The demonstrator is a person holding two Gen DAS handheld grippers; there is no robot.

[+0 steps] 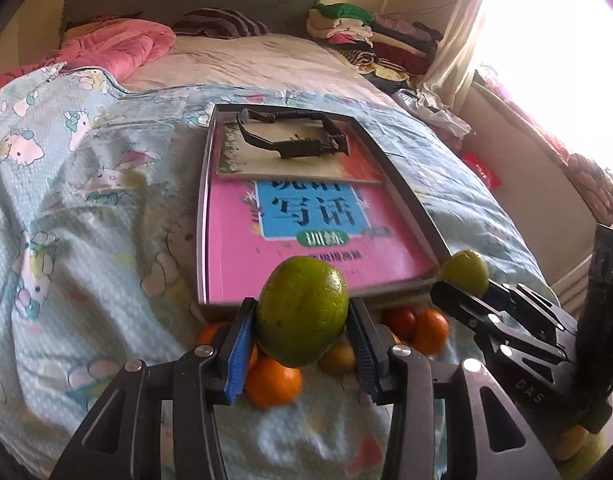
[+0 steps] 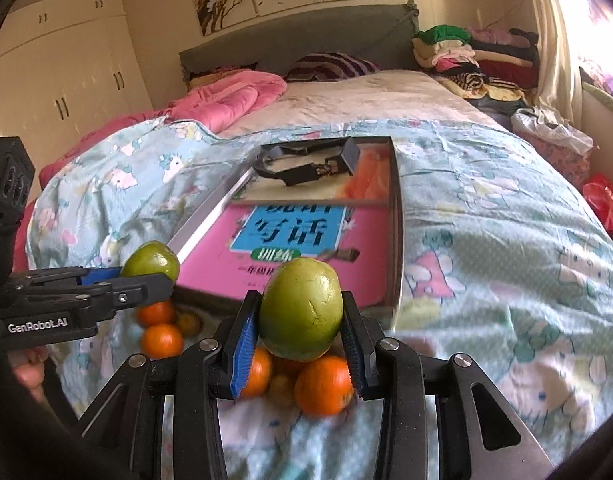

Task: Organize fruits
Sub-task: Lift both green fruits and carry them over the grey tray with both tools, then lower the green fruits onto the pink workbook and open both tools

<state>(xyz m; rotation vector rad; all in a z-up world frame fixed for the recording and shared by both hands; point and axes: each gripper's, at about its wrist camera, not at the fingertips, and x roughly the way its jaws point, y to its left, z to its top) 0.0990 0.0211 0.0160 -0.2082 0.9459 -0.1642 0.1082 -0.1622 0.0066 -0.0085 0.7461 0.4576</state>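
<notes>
Left wrist view: the left gripper point(image 1: 302, 320) is clenched on a green fruit point(image 1: 302, 312), blue pads pressing both flanks, fruit held clear of the bedspread point(image 1: 86, 220). Below it lies a heap of oranges point(image 1: 272, 386), just short of the near rim of a metal tray point(image 1: 416, 212). The tray holds a pink book point(image 1: 234, 248), a second book point(image 1: 290, 160) beyond it and a black strap-like object point(image 1: 294, 136) at the far end. At right the right gripper point(image 1: 462, 292) carries a second green fruit point(image 1: 466, 272) near the tray's near right corner.

Right wrist view: the right gripper point(image 2: 302, 320) grasps its green fruit point(image 2: 302, 308) squarely, the skin scuffed and lined. Oranges point(image 2: 324, 386) sit directly under it. At left the left gripper point(image 2: 146, 276) holds its fruit point(image 2: 151, 266) beside the tray's near left corner point(image 2: 186, 236). A hand point(image 2: 28, 368) shows at the lower left.

Judgement: both fruits look bound for the tray. To do it well, keep each clamp firm, carry over the rim rather than into it, keep the two grippers well apart, and set the fruit low on the flat book cover before letting go, since round fruit will roll.
</notes>
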